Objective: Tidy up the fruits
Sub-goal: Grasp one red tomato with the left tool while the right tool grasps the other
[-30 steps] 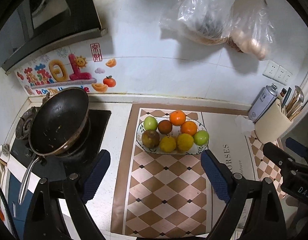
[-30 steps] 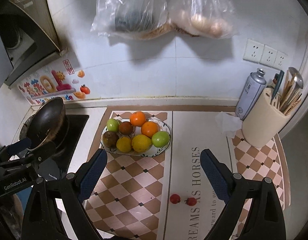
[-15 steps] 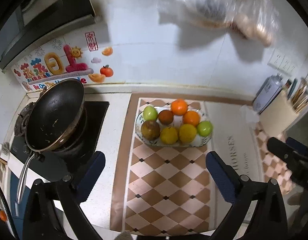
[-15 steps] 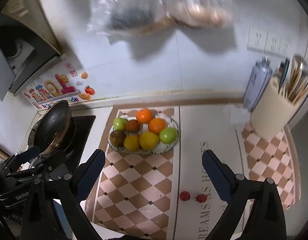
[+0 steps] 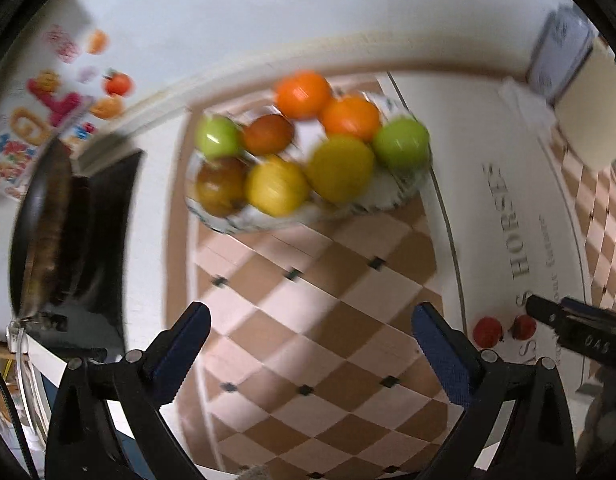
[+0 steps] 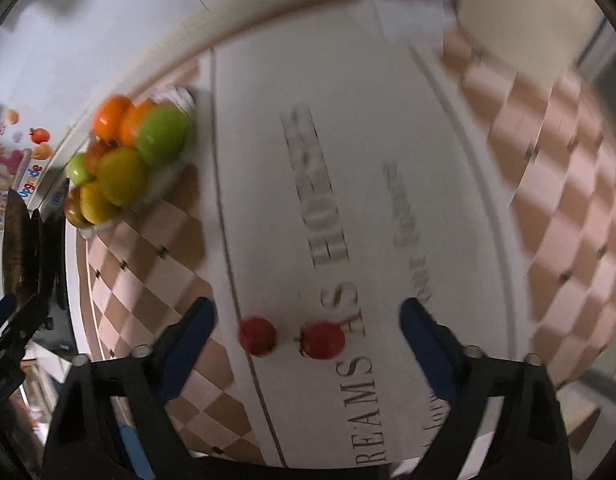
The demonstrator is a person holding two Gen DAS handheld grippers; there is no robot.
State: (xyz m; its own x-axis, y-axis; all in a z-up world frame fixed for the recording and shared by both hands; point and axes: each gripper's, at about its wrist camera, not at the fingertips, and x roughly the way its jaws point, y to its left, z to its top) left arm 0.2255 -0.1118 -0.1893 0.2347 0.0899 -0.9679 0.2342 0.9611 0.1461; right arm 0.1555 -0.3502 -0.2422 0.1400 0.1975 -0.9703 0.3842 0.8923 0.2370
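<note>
Right gripper (image 6: 308, 320) hangs wide open over two small red fruits (image 6: 257, 336) — centre on one, close gently. Left gripper (image 5: 308, 336) is open too, holding nothing.

A checkered mat (image 5: 308, 312) with tan and cream squares is lying on the white counter (image 5: 156, 216), its pale panel carrying printed lettering (image 6: 328, 208). A dark frying pan (image 5: 40, 220) is sitting on the black stove (image 5: 108, 216) at the left. Colourful stickers (image 5: 64, 96) are showing on the white wall (image 5: 228, 12). A cream holder (image 5: 592, 112) is standing at the far right, with a grey can (image 5: 560, 52) just beside it.
</note>
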